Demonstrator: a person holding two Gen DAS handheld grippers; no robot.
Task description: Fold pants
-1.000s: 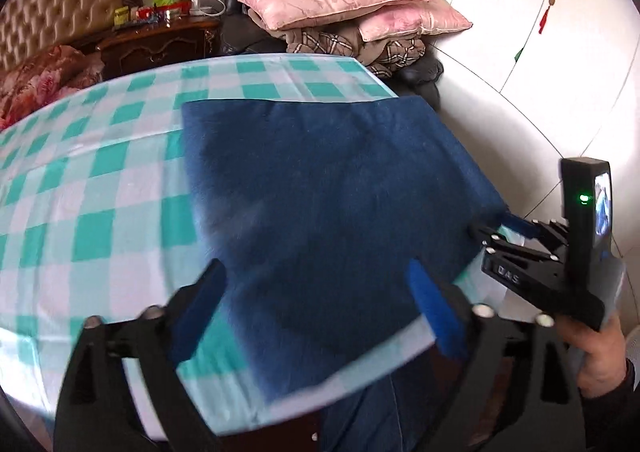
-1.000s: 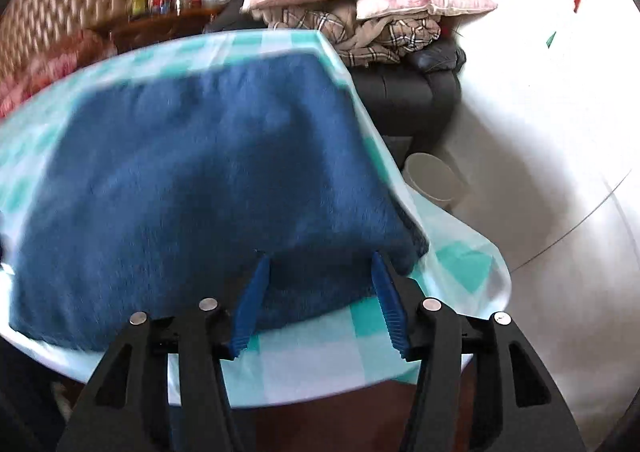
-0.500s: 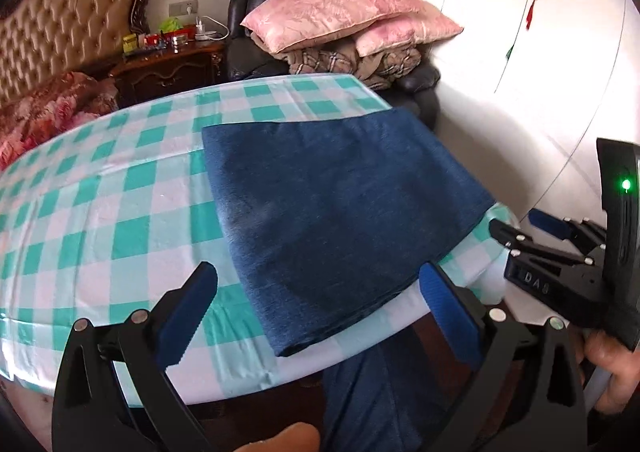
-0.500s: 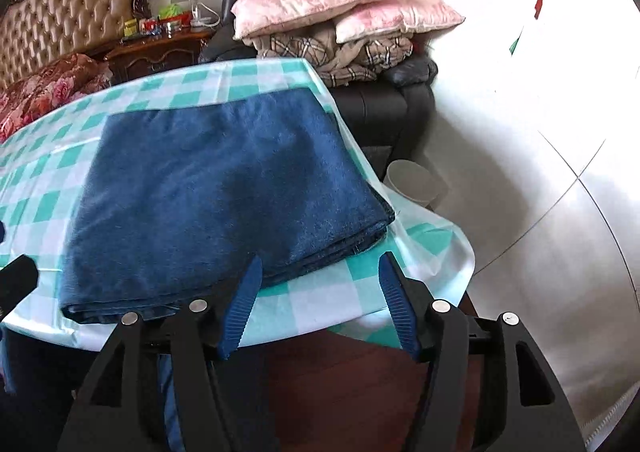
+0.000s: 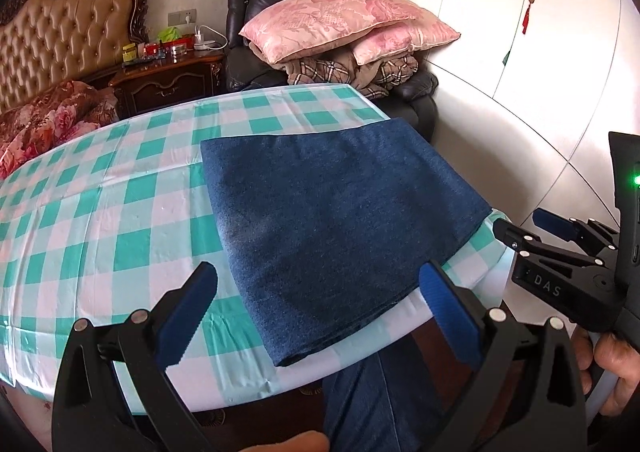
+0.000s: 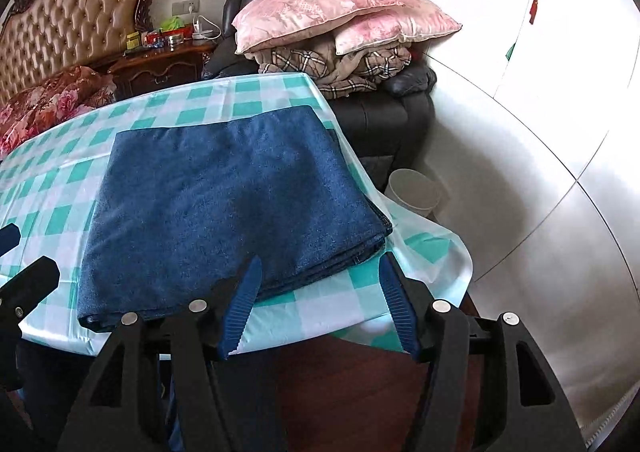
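The dark blue pants (image 5: 336, 215) lie folded into a flat rectangle near the right end of the checked table (image 5: 100, 219); they also show in the right wrist view (image 6: 228, 203). My left gripper (image 5: 320, 312) is open and empty, held back above the table's near edge, in front of the pants. My right gripper (image 6: 320, 304) is open and empty, held off the table's near right corner. It also shows at the right of the left wrist view (image 5: 532, 228). Neither gripper touches the pants.
A black armchair (image 5: 256, 63) piled with pink pillows (image 5: 332, 19) and a plaid blanket stands behind the table. A wooden nightstand (image 5: 168, 75) and a bed lie at the back left. A white bin (image 6: 412, 187) sits on the floor right of the table. White wardrobe doors (image 6: 568, 63) fill the right side.
Both grippers have pulled back and up from the folded pants, away from the table edge. The pants lie still.
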